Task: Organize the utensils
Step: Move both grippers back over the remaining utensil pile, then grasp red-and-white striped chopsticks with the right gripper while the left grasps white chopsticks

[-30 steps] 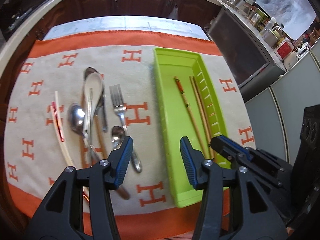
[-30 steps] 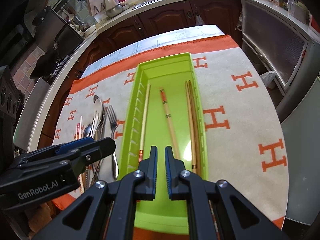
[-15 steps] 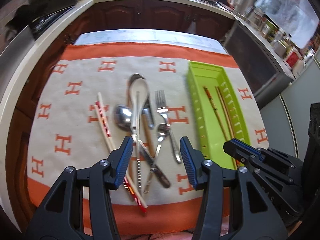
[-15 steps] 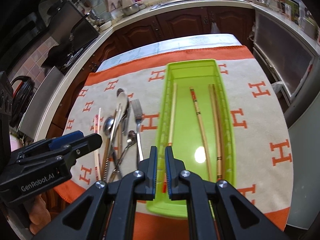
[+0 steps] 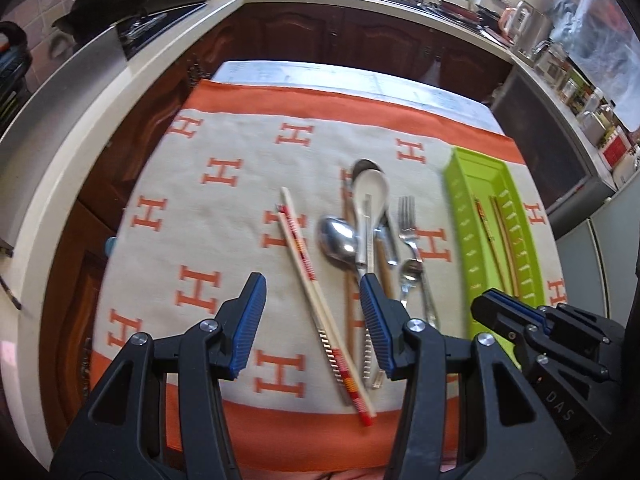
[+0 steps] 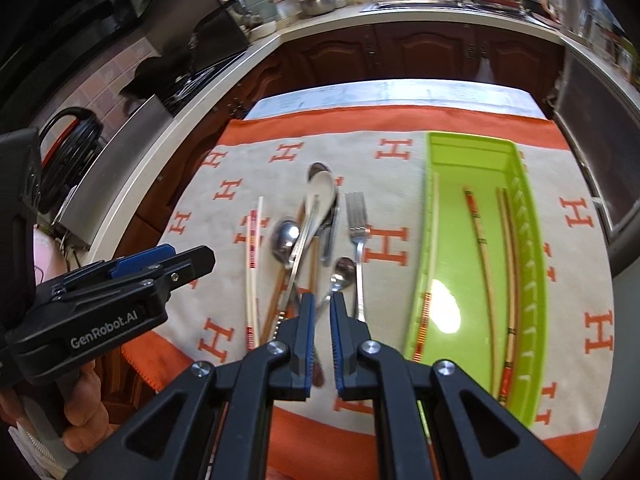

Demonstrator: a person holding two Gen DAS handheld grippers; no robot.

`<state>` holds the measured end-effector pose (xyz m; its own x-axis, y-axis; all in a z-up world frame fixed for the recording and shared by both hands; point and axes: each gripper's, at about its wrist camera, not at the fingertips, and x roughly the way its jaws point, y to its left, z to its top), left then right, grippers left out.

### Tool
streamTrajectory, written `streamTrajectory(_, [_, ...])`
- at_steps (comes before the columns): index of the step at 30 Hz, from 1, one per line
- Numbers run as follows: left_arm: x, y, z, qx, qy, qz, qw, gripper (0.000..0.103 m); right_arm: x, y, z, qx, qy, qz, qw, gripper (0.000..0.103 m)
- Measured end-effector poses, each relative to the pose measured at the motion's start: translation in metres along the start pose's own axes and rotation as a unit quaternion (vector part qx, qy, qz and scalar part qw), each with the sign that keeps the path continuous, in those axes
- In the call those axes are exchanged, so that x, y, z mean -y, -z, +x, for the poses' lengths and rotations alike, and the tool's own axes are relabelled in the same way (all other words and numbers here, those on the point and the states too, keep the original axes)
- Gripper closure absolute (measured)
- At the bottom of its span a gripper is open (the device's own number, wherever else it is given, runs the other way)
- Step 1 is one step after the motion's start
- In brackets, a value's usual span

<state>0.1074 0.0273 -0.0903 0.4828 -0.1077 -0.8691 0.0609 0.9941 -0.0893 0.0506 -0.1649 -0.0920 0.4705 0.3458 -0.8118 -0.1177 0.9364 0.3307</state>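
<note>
- Left gripper [image 5: 312,324] is hovering half open and empty, over the near end of the loose pile on the orange-and-cream cloth [image 5: 224,216].
- Right gripper [image 6: 320,344] is sitting nearly shut with nothing between the pads, above the pile's handle ends.
- Red-patterned chopstick [image 5: 320,304] is lying between the left fingers in view, long axis running from far-left to near-right, near end toward the cloth's orange border.
- Spoons, white soup spoon [image 5: 370,200] and fork [image 5: 410,228] are lying just right of it, overlapping.
- Green tray [image 6: 472,240] is sitting right of the pile, already holding chopsticks lengthwise.
- Judgement: left hand is better placed for the chopstick; a straight descent looks enough.
</note>
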Motion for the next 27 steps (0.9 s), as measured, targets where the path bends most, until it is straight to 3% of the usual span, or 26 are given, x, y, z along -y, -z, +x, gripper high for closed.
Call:
streamTrajectory(4, [-0.030, -0.005, 0.004, -0.005, 0.035, -0.040, 0.9986, 0.057, -0.014, -0.009, 0.009, -0.007, -0.009, -0.013, 1.000, 0.096])
streamTrajectory(9, [-0.048, -0.010, 0.016, -0.015, 0.026, -0.050, 0.9983, 0.057, -0.026, -0.019, 0.022, -0.020, -0.026, -0.023, 0.999, 0.096])
streamTrajectory(17, [-0.059, -0.002, 0.056, -0.064, 0.008, -0.044, 0.9969, 0.057, -0.041, -0.022, 0.058, -0.064, -0.054, -0.037, 0.996, 0.096])
streamTrajectory(27, [-0.071, 0.026, 0.099, -0.119, 0.043, -0.052, 0.9906, 0.061, -0.054, -0.011, 0.110, -0.138, -0.083, -0.047, 0.986, 0.096])
